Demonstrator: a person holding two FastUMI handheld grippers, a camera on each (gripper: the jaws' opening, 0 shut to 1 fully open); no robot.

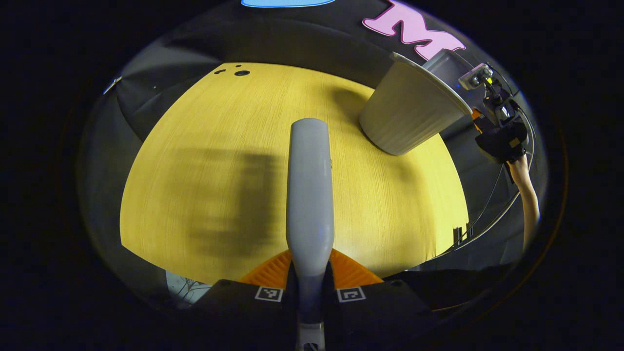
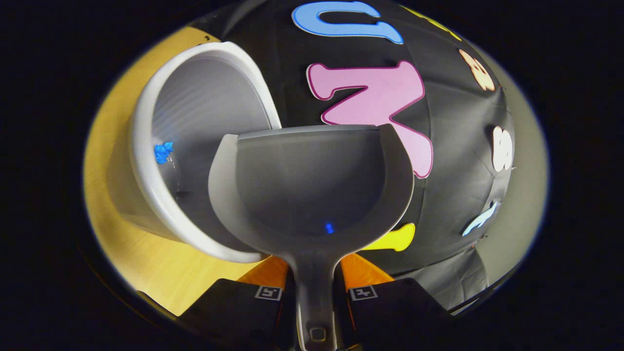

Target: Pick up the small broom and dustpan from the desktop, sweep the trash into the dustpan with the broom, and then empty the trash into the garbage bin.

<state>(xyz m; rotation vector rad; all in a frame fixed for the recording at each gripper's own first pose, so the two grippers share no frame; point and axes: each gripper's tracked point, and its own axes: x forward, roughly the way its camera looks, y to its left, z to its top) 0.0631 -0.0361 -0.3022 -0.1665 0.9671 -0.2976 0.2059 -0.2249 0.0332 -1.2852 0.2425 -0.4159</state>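
Note:
My left gripper (image 1: 310,287) is shut on the grey broom (image 1: 309,185), which points forward above the yellow desktop (image 1: 204,122). Far right stands the white garbage bin (image 1: 409,114), with the grey dustpan (image 1: 446,66) tipped over its rim and the right gripper (image 1: 492,105) holding it from behind. In the right gripper view, my right gripper (image 2: 314,287) is shut on the handle of the dustpan (image 2: 312,180), whose mouth hangs over the bin (image 2: 141,146). A crumpled blue scrap (image 2: 163,152) lies inside the bin. A tiny blue speck (image 2: 329,227) shows in the pan.
A person's forearm (image 1: 529,195) and cables (image 1: 492,214) hang off the table's right edge. Small dark holes (image 1: 241,73) mark the far side of the desktop. The bin sits near the table's right edge (image 2: 146,258), close to the booth's black wall (image 2: 453,146).

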